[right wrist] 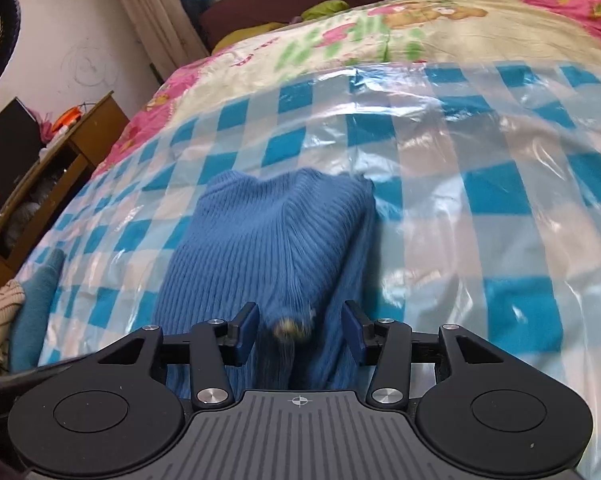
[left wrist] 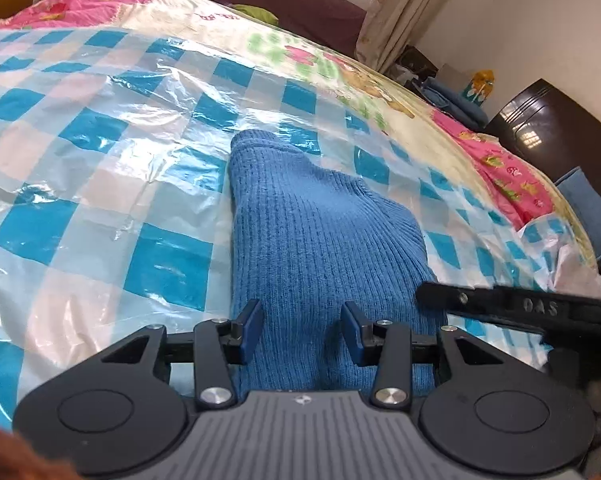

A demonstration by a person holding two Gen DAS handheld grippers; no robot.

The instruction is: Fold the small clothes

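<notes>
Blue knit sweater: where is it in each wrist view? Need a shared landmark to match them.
Left wrist: blue knit sweater runs from centre to the bottom, between the open fingers.
Right wrist: sweater sits centre, slightly left, reaching down between the open fingers.
Shared landmark: blue checked plastic sheet under it.

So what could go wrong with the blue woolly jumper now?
The blue ribbed knit jumper lies on a shiny blue-checked plastic sheet, so it might slide when tugged. Both the left gripper and the right gripper stand open over it, so the fold might loosen, or a fingertip could snag the knit.
</notes>
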